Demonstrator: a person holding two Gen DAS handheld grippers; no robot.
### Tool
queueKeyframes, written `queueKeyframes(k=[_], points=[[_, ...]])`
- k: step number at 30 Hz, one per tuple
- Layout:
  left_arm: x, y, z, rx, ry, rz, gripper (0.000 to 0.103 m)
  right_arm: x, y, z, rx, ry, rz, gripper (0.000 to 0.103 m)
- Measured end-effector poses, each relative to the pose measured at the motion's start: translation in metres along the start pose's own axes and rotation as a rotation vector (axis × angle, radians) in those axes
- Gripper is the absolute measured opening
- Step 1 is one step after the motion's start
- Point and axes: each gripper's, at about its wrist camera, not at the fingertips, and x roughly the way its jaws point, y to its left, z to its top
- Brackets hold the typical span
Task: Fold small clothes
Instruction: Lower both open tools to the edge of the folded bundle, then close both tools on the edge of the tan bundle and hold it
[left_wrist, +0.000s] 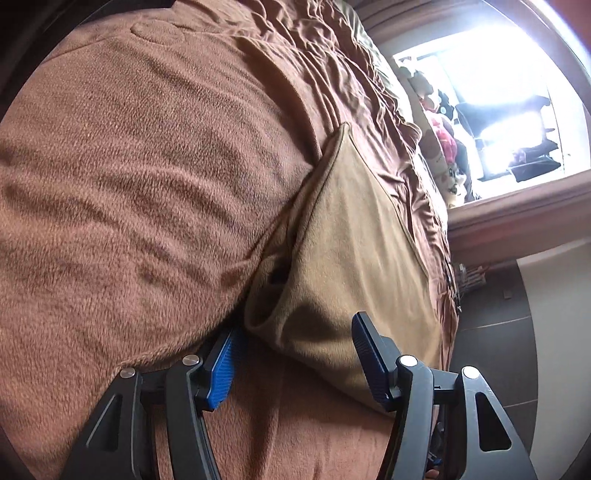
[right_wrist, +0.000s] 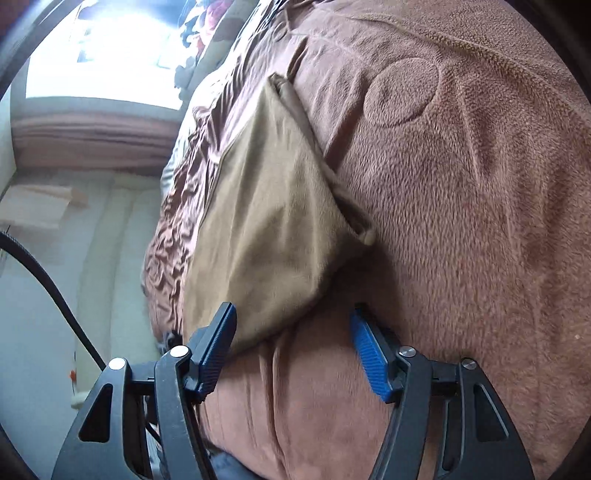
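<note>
Left wrist: left gripper (left_wrist: 295, 356) and right gripper (right_wrist: 293, 350) jaws wide, nearing tan garment (left_wrist: 354, 236)

My right gripper (right_wrist: 293, 347) hangs open over the brown fleece blanket (right_wrist: 461, 203). A tan folded garment (right_wrist: 266, 221) lies just ahead, its corner between the fingers.

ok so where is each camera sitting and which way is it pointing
Left wrist: on the left tool, looking along its open blue-padded fingers at the tan garment on the brown fleece blanket, bright window beyond; no hand visible.
Right wrist: on the right tool, also open, facing the tan garment and the blanket, black cable at left.
Shared: garment, blanket, window.
</note>
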Motion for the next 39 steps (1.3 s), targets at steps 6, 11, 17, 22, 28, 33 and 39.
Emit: queueKeyframes(k=[6, 11, 17, 22, 28, 33, 39], points=[[0.007, -0.006, 0.005, 0.040, -0.007, 0.041, 0.056, 0.010, 0.000, 0.000, 0.003, -0.055, -0.005, 0.044], [0.012, -0.009, 0.006, 0.084, -0.014, 0.059, 0.054, 0.013, 0.008, -0.007, -0.036, -0.072, -0.015, 0.040], [0.016, -0.012, 0.007, 0.133, -0.030, 0.055, 0.054, 0.020, 0.017, -0.005, -0.094, -0.080, -0.043, 0.032], [0.024, -0.013, 0.012, 0.144, -0.031, 0.107, 0.022, 0.025, 0.029, 0.001, -0.097, -0.078, -0.093, 0.012], [0.018, -0.025, 0.016, 0.146, -0.040, 0.111, 0.009, 0.022, 0.058, 0.002, -0.155, -0.077, -0.114, 0.004], [0.006, -0.038, 0.019, 0.163, -0.044, 0.118, 0.007, 0.012, 0.078, 0.003, -0.177, -0.081, -0.128, 0.002], [-0.010, -0.051, 0.018, 0.180, -0.051, 0.113, 0.007, -0.006, 0.084, -0.001, -0.200, -0.086, -0.118, 0.000]])
